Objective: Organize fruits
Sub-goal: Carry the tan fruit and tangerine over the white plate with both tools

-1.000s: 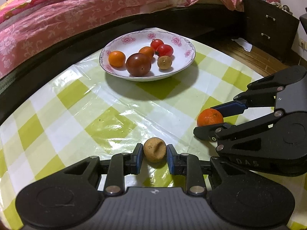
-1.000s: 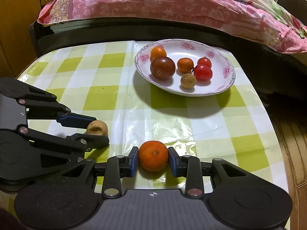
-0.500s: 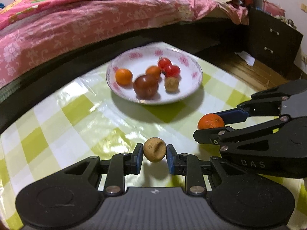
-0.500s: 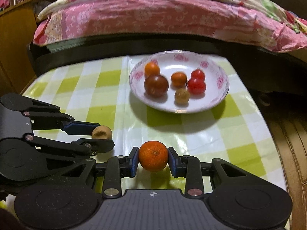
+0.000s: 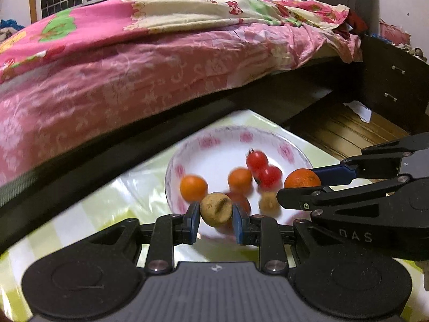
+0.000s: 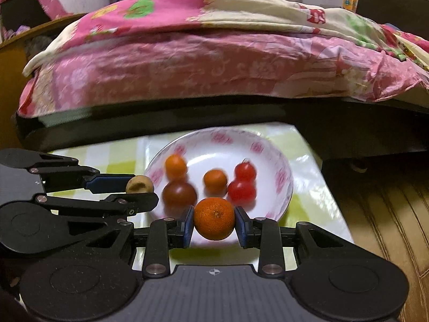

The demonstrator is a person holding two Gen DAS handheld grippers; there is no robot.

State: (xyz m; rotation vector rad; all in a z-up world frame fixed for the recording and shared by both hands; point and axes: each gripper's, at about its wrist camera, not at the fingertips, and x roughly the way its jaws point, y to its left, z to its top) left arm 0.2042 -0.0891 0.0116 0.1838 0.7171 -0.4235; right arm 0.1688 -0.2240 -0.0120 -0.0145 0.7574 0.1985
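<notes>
Now carrying | left gripper [image 5: 216, 216] clamps small round brown fruit [image 5: 216, 208] | right gripper [image 6: 214, 223] clamps round orange mandarin [image 6: 214, 222] | both above near rim of white floral porcelain bowl [image 6: 281, 158] | advice: lower into free gaps, release gently, avoid red tomatoes [image 6: 242, 185].

the left gripper [image 5: 216, 221] tilts downward, its blue pads clamped on a small brown fruit [image 5: 216, 209]. just to its right, the right gripper [image 6: 214, 225] tilts likewise, pads pinching an orange [image 6: 214, 222].
</notes>
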